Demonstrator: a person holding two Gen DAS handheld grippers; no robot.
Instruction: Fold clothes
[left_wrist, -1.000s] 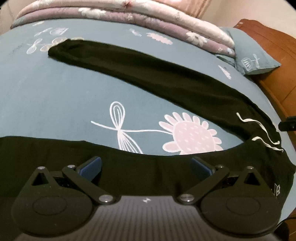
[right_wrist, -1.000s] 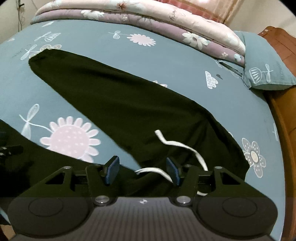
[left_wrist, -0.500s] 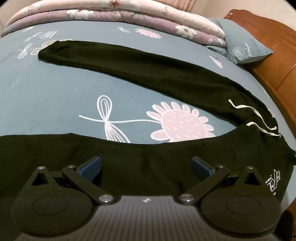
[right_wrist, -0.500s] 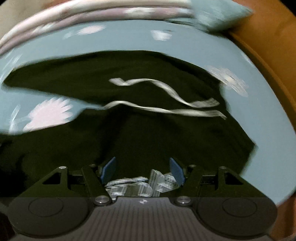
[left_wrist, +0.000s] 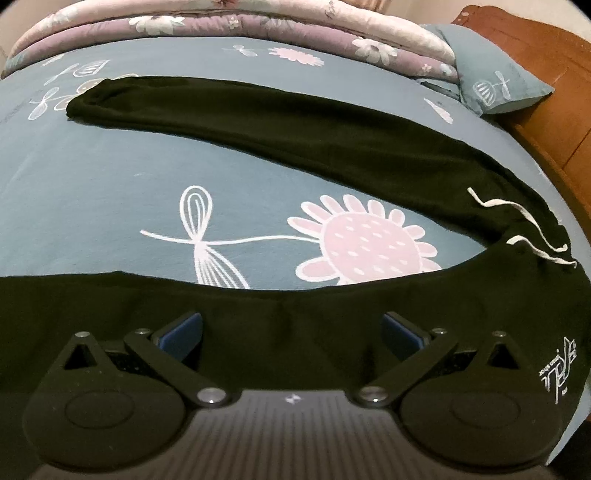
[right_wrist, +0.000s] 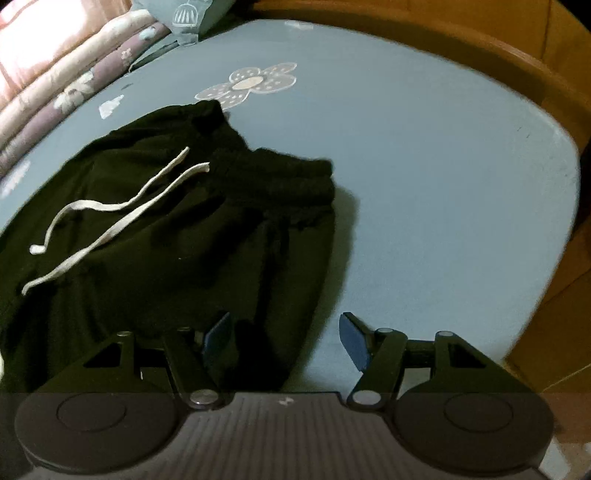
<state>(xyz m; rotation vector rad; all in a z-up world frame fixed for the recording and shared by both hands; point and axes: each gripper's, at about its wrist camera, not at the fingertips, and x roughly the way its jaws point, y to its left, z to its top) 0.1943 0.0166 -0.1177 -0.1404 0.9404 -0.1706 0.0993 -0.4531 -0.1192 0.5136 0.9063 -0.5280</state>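
Note:
Black sweatpants (left_wrist: 295, 147) lie spread on the blue bed sheet (left_wrist: 110, 192), legs apart in a V. The far leg runs from upper left to the waist at right, where white drawstrings (left_wrist: 524, 225) lie. The near leg (left_wrist: 258, 310) crosses the front, with a white logo (left_wrist: 557, 373) at right. My left gripper (left_wrist: 291, 336) is open over the near leg. In the right wrist view the waistband (right_wrist: 273, 173) and drawstrings (right_wrist: 110, 218) show. My right gripper (right_wrist: 286, 336) is open, straddling the pants' side edge (right_wrist: 314, 280).
Folded floral quilts (left_wrist: 221, 22) lie along the far side of the bed, with a blue pillow (left_wrist: 498, 85) at the right. A wooden bed frame (right_wrist: 517, 55) borders the mattress on the right. Bare sheet (right_wrist: 443, 184) lies right of the waistband.
My right gripper has swung right, from over the crotch and drawstrings to the waist's outer edge, and opened wider. The left gripper has barely shifted and stays open.

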